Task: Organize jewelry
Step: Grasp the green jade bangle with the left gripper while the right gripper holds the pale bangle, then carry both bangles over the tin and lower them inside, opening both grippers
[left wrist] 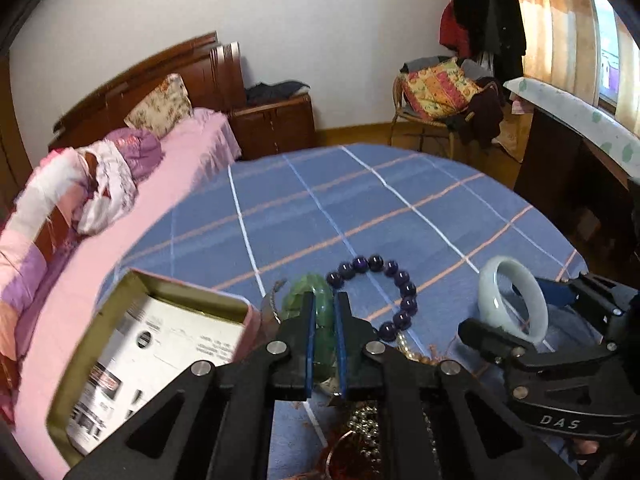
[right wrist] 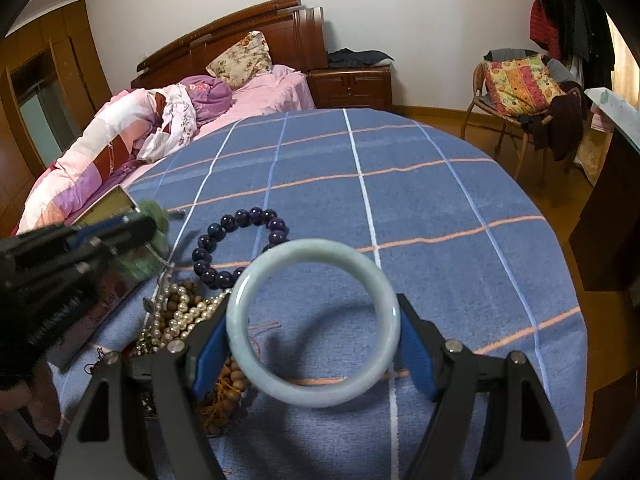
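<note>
Jewelry lay heaped on the blue plaid tablecloth point(right wrist: 420, 208), where the right gripper point(right wrist: 314, 332) held a pale green jade bangle point(right wrist: 256, 364) across its width, jaws spread wide against its outer rim. At its ten o'clock the left gripper point(left wrist: 324, 336) pinched a translucent green bangle point(left wrist: 324, 300) between nearly closed jaws, beside the open metal tin point(left wrist: 160, 344), with the dark purple bead bracelet point(right wrist: 240, 240) at eleven o'clock.

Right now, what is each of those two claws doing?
Left gripper: closed on the green bangle.
Right gripper: closed around the pale bangle, holding it by its outer edge.
</note>
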`<state>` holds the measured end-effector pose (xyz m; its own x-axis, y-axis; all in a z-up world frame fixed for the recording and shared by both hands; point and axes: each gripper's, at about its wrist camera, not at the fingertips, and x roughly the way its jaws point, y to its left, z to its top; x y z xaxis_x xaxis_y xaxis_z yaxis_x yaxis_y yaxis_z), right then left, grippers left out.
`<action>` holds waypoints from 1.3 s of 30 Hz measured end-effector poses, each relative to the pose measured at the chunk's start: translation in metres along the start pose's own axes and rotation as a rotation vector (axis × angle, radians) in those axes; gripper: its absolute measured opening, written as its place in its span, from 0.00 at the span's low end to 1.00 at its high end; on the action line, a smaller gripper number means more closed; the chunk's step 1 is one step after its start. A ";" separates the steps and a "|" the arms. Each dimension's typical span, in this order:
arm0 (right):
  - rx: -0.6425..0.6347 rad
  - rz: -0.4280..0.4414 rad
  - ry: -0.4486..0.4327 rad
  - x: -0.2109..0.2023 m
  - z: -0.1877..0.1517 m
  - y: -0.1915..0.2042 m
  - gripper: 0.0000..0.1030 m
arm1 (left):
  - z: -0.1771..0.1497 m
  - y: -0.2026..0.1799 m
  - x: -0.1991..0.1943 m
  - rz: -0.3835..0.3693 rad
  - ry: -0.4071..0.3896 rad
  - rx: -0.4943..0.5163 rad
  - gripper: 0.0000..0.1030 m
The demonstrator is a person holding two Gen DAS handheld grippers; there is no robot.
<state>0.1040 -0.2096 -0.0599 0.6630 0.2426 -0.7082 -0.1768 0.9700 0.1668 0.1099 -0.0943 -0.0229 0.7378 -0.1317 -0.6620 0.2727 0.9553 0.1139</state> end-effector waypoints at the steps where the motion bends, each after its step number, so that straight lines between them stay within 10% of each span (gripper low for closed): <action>1: 0.002 0.001 -0.001 0.000 0.001 0.000 0.75 | 0.001 0.001 -0.001 0.006 -0.010 0.004 0.07; 20: -0.010 0.003 -0.025 -0.010 0.001 0.005 0.75 | 0.027 0.011 -0.065 0.052 -0.230 0.021 0.05; 39: -0.118 0.024 -0.072 -0.025 0.021 0.051 0.75 | -0.002 0.062 -0.071 0.099 -0.197 -0.098 0.05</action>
<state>0.0938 -0.1659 -0.0188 0.7076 0.2703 -0.6529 -0.2746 0.9565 0.0984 0.0734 -0.0256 0.0298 0.8667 -0.0760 -0.4930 0.1388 0.9860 0.0919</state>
